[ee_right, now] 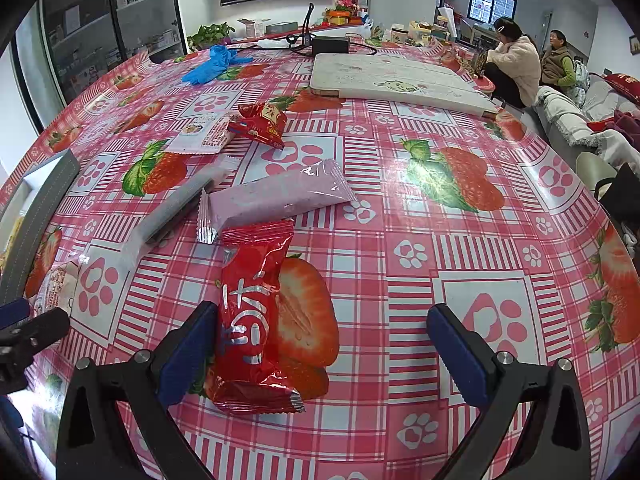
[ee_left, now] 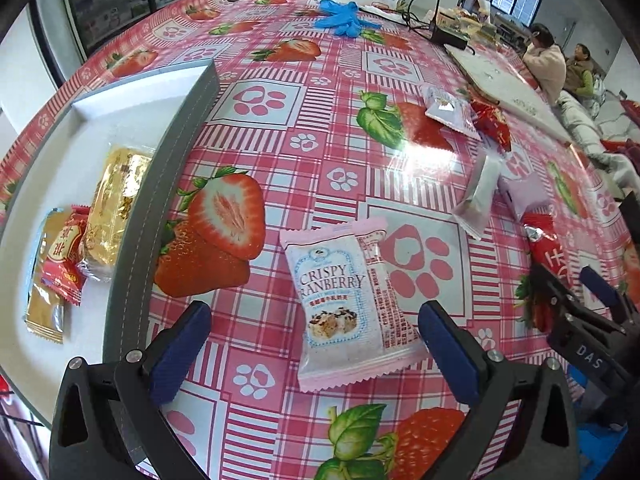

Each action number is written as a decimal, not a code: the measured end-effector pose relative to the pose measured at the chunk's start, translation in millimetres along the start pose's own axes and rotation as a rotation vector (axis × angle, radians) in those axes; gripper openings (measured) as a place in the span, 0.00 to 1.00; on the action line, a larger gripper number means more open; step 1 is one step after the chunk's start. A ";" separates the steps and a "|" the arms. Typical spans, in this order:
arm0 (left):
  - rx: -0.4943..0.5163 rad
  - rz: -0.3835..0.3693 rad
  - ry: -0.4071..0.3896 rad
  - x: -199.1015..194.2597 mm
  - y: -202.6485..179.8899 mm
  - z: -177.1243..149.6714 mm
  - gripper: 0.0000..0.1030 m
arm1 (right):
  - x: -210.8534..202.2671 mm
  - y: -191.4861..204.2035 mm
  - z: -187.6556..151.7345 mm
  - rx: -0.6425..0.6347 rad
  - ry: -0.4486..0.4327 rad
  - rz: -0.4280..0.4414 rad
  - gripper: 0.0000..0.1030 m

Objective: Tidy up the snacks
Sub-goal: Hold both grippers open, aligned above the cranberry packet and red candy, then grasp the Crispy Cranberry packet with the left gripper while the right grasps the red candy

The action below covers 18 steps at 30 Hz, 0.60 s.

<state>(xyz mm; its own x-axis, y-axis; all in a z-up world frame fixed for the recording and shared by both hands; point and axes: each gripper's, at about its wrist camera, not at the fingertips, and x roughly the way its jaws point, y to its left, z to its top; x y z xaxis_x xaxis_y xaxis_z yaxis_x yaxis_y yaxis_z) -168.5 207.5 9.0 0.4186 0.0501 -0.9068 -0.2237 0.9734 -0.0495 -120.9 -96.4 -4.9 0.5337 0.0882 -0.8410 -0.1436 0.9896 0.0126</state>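
Note:
My left gripper [ee_left: 316,354] is open over a pink Crispy Cranberry packet [ee_left: 348,300] lying flat on the tablecloth between its fingers. A grey-rimmed white tray [ee_left: 156,184] at the left holds a gold packet [ee_left: 114,208], a red packet [ee_left: 66,258] and a tan packet [ee_left: 44,300]. My right gripper [ee_right: 320,354] is open; a red snack packet [ee_right: 252,320] lies beside its left finger [ee_right: 188,356]. Beyond lie a purple bar [ee_right: 276,200], a grey bar [ee_right: 176,212], a white packet [ee_right: 204,136] and another red packet [ee_right: 264,122].
A white board [ee_right: 396,80], blue gloves [ee_right: 210,64], a black box with cables [ee_right: 330,46] and clutter sit at the table's far side. Two people [ee_right: 516,68] sit at the right by a sofa. The other gripper [ee_left: 580,320] shows at the right edge.

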 end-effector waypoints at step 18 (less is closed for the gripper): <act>0.126 -0.010 0.005 -2.4 -16.3 8.1 0.58 | 2.7 19.3 22.8 -0.094 0.168 0.049 0.69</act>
<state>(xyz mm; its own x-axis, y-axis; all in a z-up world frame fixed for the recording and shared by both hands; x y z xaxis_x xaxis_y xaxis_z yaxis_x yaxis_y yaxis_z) -158.7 193.3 15.4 0.4155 0.0390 -0.9088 -0.1070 0.9942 -0.0063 -103.3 -74.4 5.5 0.3785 0.1077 -0.9193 -0.2469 0.9690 0.0118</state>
